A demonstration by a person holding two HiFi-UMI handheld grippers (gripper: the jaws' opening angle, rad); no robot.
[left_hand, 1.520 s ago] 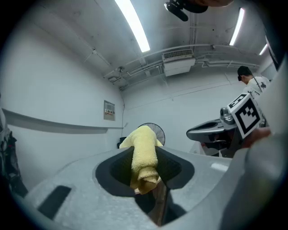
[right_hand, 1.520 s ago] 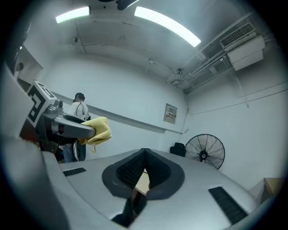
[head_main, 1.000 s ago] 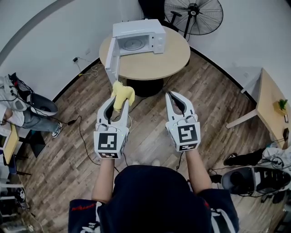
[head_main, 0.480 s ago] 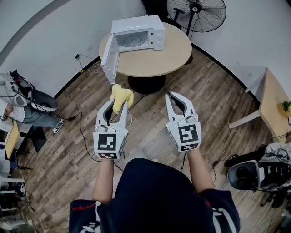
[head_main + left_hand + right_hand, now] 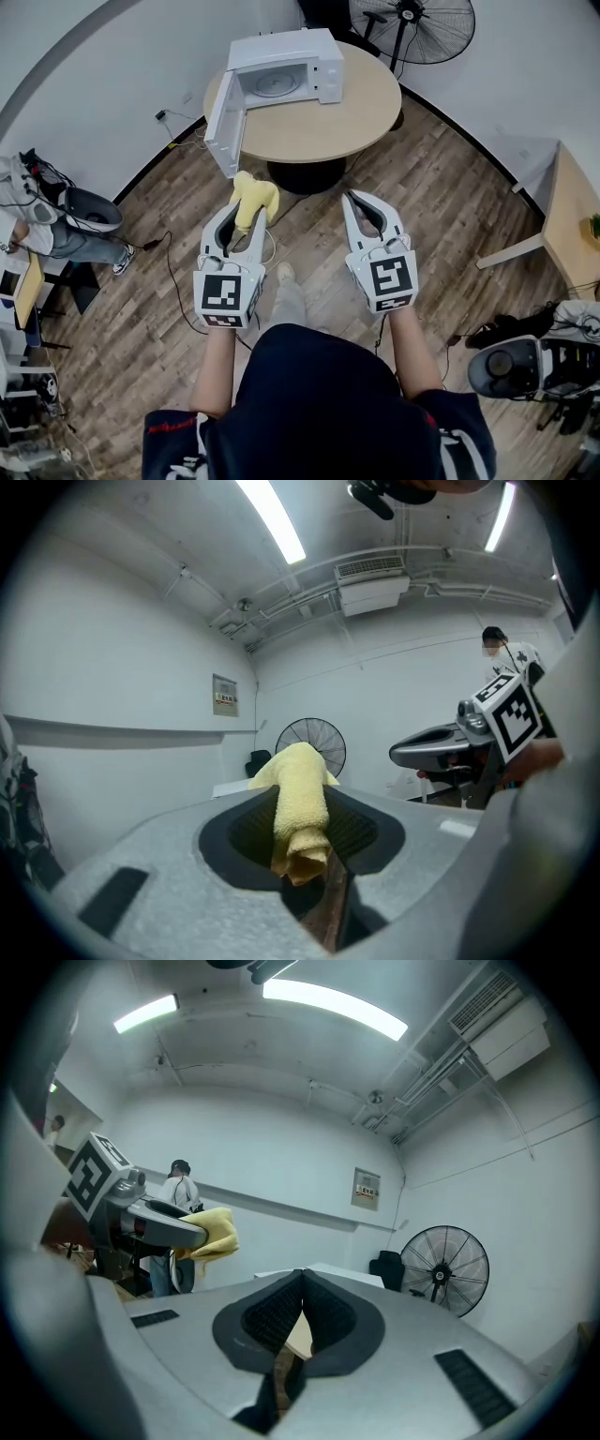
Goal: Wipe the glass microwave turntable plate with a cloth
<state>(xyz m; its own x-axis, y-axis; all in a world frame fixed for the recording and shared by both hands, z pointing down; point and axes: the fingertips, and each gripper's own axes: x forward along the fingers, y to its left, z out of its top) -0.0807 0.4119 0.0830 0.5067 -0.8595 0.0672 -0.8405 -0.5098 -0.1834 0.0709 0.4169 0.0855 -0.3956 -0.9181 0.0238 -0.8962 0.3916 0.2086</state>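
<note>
A white microwave (image 5: 286, 66) stands on the round wooden table (image 5: 347, 122), its door (image 5: 223, 131) swung open toward me. The glass turntable plate (image 5: 275, 86) lies inside its cavity. My left gripper (image 5: 249, 199) is shut on a rolled yellow cloth (image 5: 253, 200), which sticks out past the jaw tips; in the left gripper view the cloth (image 5: 300, 803) fills the gap between the jaws. My right gripper (image 5: 353, 197) is shut with nothing in it, jaws meeting (image 5: 302, 1279). Both grippers are held level over the wooden floor, well short of the table.
A standing fan (image 5: 410, 19) is behind the table. Another wooden table (image 5: 570, 234) is at the right edge. A seated person (image 5: 37, 216) and chairs are at the left. Cables (image 5: 173, 277) trail over the floor; equipment (image 5: 525, 361) lies at the lower right.
The table and microwave sit slightly higher and nearer in the head view as I step forward. Both grippers keep their hold and pose.
</note>
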